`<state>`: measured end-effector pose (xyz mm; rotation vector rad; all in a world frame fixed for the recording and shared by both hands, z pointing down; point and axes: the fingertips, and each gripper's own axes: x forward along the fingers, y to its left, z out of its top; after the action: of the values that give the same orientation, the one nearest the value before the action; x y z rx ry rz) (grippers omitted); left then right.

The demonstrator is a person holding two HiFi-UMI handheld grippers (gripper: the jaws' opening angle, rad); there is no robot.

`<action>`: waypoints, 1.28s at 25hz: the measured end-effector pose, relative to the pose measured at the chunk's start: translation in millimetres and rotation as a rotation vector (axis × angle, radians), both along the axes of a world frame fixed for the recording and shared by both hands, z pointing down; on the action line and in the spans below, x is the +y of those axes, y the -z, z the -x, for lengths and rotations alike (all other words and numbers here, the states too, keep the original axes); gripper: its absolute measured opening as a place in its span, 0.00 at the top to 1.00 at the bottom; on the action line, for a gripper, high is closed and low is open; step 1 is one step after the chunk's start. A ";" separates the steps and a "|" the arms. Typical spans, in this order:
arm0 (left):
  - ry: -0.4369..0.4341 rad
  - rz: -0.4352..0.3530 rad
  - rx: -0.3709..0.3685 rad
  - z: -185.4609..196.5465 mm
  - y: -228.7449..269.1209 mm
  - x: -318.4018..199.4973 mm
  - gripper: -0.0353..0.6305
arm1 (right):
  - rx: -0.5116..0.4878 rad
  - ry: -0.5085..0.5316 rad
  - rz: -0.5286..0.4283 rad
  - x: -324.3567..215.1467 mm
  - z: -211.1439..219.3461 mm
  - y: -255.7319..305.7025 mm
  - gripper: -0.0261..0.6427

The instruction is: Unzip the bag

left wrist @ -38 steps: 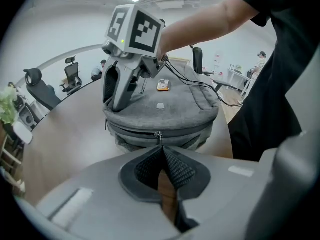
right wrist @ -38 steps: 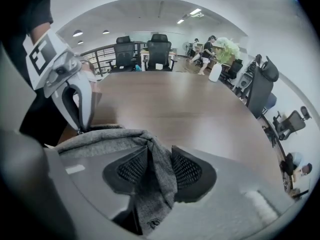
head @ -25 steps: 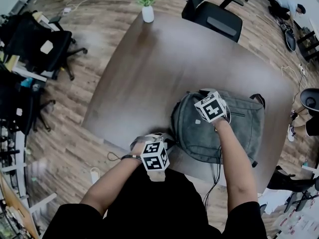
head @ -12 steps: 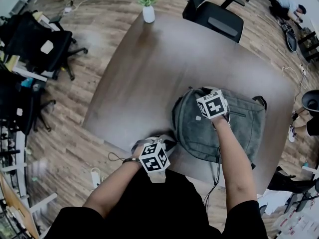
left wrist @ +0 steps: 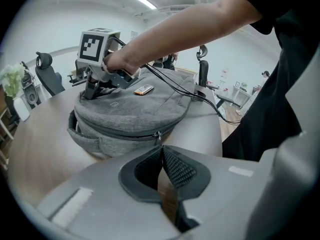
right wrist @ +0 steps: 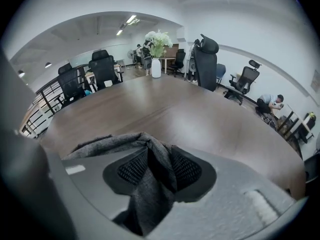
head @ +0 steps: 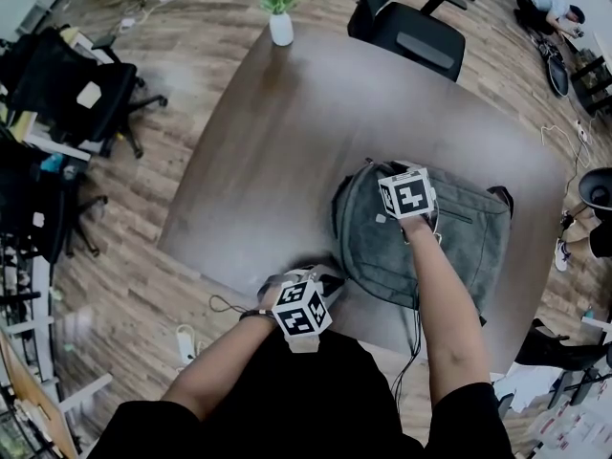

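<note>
A grey backpack [head: 449,247] lies flat on the dark wooden table [head: 287,142], near its front edge. My left gripper [head: 320,280] sits at the bag's near left corner. In the left gripper view its jaws [left wrist: 161,148] are shut, and the zipper pull [left wrist: 158,136] of the closed zipper sits pinched at their tips. My right gripper [head: 387,175] is over the bag's far left top. It is shut on a bunched fold of grey bag fabric [right wrist: 152,179] between its pads, and also shows as the right gripper [left wrist: 92,91] on the backpack [left wrist: 130,111].
A white vase of flowers [head: 280,12] stands at the table's far end. A black office chair [head: 411,27] is behind the table and more chairs [head: 76,94] stand at the left. Black cables [left wrist: 175,86] trail from the right gripper across the bag.
The right gripper has rolled and shifted slightly farther along the bag's top, fabric still in it. The left gripper has barely moved.
</note>
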<state>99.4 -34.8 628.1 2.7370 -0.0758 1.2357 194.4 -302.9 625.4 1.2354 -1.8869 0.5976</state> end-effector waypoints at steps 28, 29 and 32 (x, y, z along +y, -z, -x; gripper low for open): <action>-0.063 -0.084 -0.019 3.6 -13.1 -4.0 0.92 | -0.007 0.529 -0.112 152.7 46.8 53.1 0.53; -0.064 -0.093 -0.025 3.5 -13.3 -4.1 0.92 | 0.011 0.553 -0.112 167.8 49.8 53.4 0.53; -0.060 -0.120 -0.028 3.4 -14.0 -5.2 0.91 | 0.038 0.558 -0.127 206.0 53.2 54.6 0.53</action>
<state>96.0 -40.1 642.1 2.8437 -0.0734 1.3269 141.2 -97.0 570.9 0.7285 -2.1364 0.1555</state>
